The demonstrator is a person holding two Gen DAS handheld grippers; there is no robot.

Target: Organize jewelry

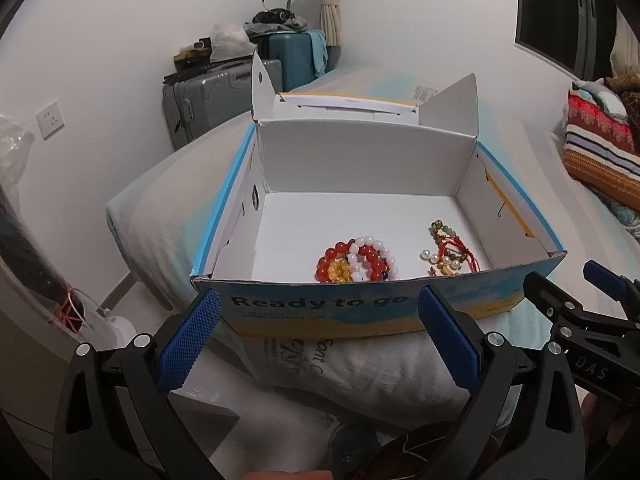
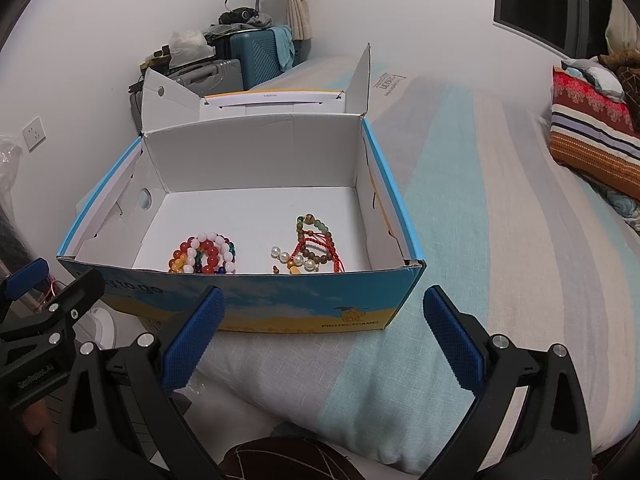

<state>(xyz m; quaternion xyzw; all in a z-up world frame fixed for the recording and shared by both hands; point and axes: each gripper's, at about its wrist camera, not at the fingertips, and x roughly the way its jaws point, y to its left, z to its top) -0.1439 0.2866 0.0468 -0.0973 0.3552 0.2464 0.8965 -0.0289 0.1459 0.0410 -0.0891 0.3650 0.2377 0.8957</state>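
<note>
Bracelets lie in two clusters on the white floor of the open box [image 2: 240,292], both close to its near wall. I see the left cluster [image 2: 204,254] as loops of red, orange and white beads stacked on one another. The right cluster [image 2: 308,246] is a tangle of green and brown beads, red cord and a few pearls; it lies apart from the left cluster, with bare floor between them. My left gripper [image 1: 316,334] hovers just in front of the box's near wall, its blue pads [image 1: 188,344] spread wide and holding nothing. My right gripper [image 2: 322,334] is likewise wide open and empty, positioned near the box's near right corner. Each gripper shows at the edge of the other's view. The box sits on a striped bed [image 2: 480,208], lid flaps folded back. Suitcases [image 1: 224,96] stand against the far wall, and a folded blanket [image 2: 592,132] lies far right.
</note>
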